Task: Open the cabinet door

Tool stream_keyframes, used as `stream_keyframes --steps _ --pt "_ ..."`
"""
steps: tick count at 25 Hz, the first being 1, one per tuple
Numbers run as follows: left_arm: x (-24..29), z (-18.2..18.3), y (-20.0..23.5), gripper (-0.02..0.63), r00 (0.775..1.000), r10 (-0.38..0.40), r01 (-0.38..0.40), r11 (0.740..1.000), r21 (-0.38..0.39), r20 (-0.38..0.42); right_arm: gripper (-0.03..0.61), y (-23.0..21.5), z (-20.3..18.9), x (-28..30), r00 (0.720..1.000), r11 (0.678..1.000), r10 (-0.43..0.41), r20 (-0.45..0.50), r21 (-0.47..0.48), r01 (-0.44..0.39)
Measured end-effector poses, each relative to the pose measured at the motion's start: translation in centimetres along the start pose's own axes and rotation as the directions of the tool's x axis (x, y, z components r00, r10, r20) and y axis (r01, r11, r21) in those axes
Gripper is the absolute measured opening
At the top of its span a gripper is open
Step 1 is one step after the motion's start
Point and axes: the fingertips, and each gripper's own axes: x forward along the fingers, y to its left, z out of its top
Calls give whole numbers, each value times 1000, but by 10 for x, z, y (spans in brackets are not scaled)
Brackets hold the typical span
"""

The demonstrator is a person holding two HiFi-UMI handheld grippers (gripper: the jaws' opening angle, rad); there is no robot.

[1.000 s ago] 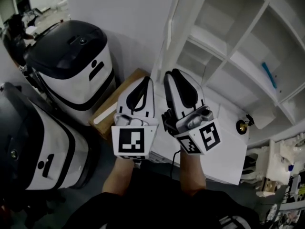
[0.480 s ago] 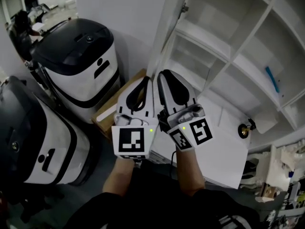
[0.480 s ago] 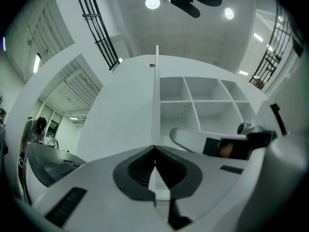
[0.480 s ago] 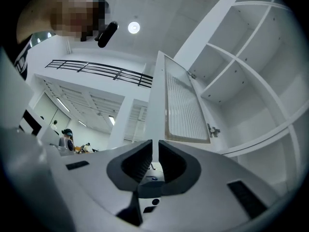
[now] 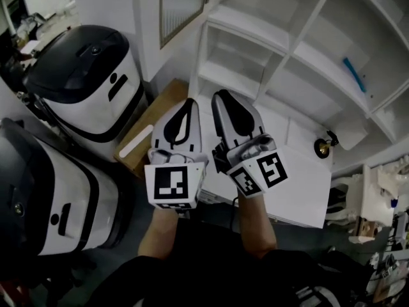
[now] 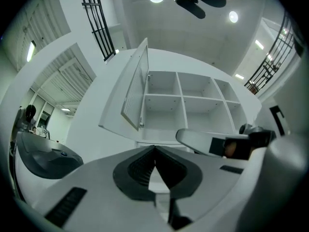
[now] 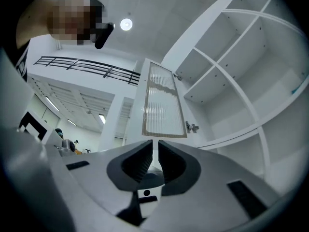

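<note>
The white cabinet door [image 5: 182, 8] with a ribbed glass panel stands swung open to the left of the white shelf unit [image 5: 281, 43], whose compartments show bare. In the left gripper view the door [image 6: 136, 93] hangs edge-on. In the right gripper view the door [image 7: 164, 103] faces me, with a hinge [image 7: 191, 127] at its lower right. Both grippers are side by side below the shelves, apart from the door. My left gripper [image 5: 185, 104] [image 6: 154, 150] is shut and holds nothing. My right gripper [image 5: 223, 98] [image 7: 155, 146] shows only a thin slit, with nothing in it.
Two black-and-white machines [image 5: 83, 75] [image 5: 45, 197] stand at the left. A cardboard box [image 5: 153, 123] lies between them and the cabinet. A white low unit [image 5: 300, 178] sits under the hands, with a brass-coloured knob [image 5: 323, 146] at its right. A blue item [image 5: 354, 72] lies on a shelf.
The door's glass panel has come into view at the top of the head view. Both grippers stay side by side and have sunk a little; the right one has turned slightly.
</note>
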Motion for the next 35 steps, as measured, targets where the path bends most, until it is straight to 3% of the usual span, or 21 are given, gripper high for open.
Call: stream_keyframes --steps 8,16,22,26,35 --pt "-1 -27 -61 14 990 -126 123 991 -46 -70 44 -30 -6 -59 987 989 -150 -55 -6 150" --pt "-11 -52 -118 14 965 -226 219 973 -67 -131 35 -56 -15 -128 948 954 -300 -108 -9 301" --pt "-27 -69 -162 14 937 -316 306 948 -82 -151 25 -63 -25 -187 877 891 -452 -163 -142 432" --pt "-35 -83 -196 13 912 -375 363 926 -103 -164 23 -74 -28 -230 819 837 -545 -182 -183 516" --pt "-36 -82 -290 12 820 -548 539 837 -98 -166 23 -108 5 -318 696 704 -708 -117 -189 684"
